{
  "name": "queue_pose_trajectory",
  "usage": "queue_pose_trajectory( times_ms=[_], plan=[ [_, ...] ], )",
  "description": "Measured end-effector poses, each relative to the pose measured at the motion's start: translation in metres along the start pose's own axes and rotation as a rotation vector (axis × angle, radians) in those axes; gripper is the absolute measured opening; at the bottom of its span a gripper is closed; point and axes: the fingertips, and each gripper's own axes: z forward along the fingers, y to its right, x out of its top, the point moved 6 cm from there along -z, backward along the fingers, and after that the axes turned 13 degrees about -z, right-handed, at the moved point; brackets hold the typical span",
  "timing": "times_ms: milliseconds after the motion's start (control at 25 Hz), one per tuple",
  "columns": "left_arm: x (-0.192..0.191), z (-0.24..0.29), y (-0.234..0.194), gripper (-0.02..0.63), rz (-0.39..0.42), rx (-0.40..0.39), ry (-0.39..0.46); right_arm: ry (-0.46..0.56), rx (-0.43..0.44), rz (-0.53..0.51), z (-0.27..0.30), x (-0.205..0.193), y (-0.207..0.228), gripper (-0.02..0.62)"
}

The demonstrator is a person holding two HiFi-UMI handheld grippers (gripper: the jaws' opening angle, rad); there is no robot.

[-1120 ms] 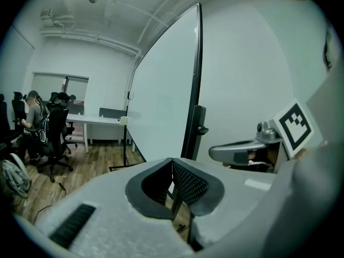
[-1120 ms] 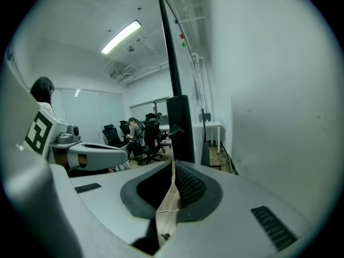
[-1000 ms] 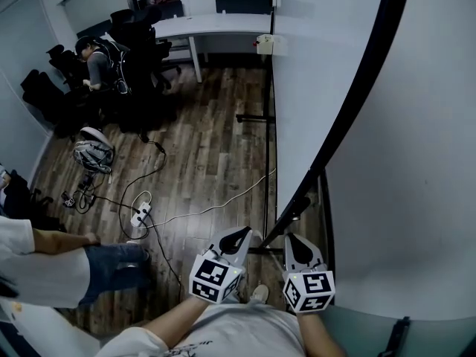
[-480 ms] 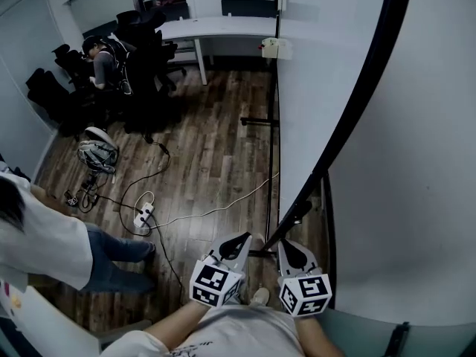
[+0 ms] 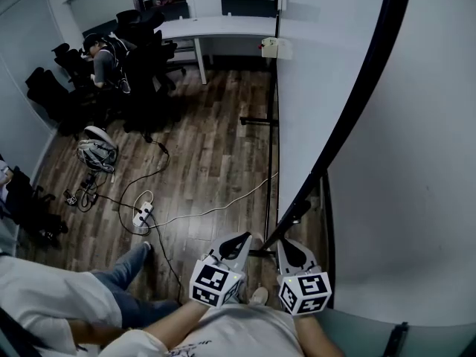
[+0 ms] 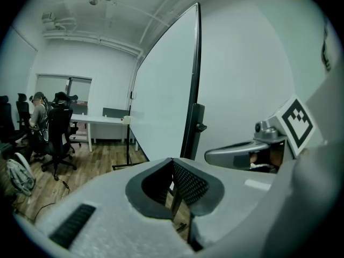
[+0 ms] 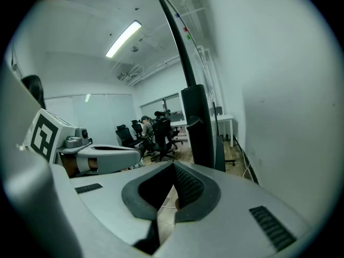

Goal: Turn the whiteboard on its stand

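The whiteboard [image 5: 320, 88] is a tall white panel with a black frame edge [image 5: 349, 117] that runs diagonally down to its black stand [image 5: 266, 199]. My left gripper [image 5: 239, 242] and right gripper [image 5: 288, 250] hang side by side just short of the board's near lower corner, both shut and empty. The left gripper view has the left gripper [image 6: 172, 165] aimed at the board [image 6: 161, 90] and its dark upright edge [image 6: 192, 90]. In the right gripper view, the right gripper [image 7: 173, 168] sits close to the black frame post [image 7: 199, 128]. Neither gripper touches the board.
A person in a white top and jeans [image 5: 67, 296] stands close at the near left. A power strip with trailing cables [image 5: 140, 216] and a helmet-like object [image 5: 95, 155] lie on the wood floor. Farther off are a white desk [image 5: 223, 27], office chairs and a seated person [image 5: 104, 58].
The person at the near left has shifted lower in the head view. Both grippers stay almost still beside the board's lower corner.
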Motion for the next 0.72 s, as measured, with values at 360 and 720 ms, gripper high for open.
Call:
queue_pose_trajectory(
  times_ms=[360,720],
  plan=[
    [0.0011,-0.0002,0.0021,0.011,0.0,-0.001,0.003,-0.003,0.011,-0.007,-0.0001,-0.0013,-0.002,0.006],
    [-0.0016,-0.0009,0.0056,0.011,0.0,-0.001,-0.01,-0.008,0.008,-0.012,-0.0036,-0.0038,-0.0003,0.006]
  ],
)
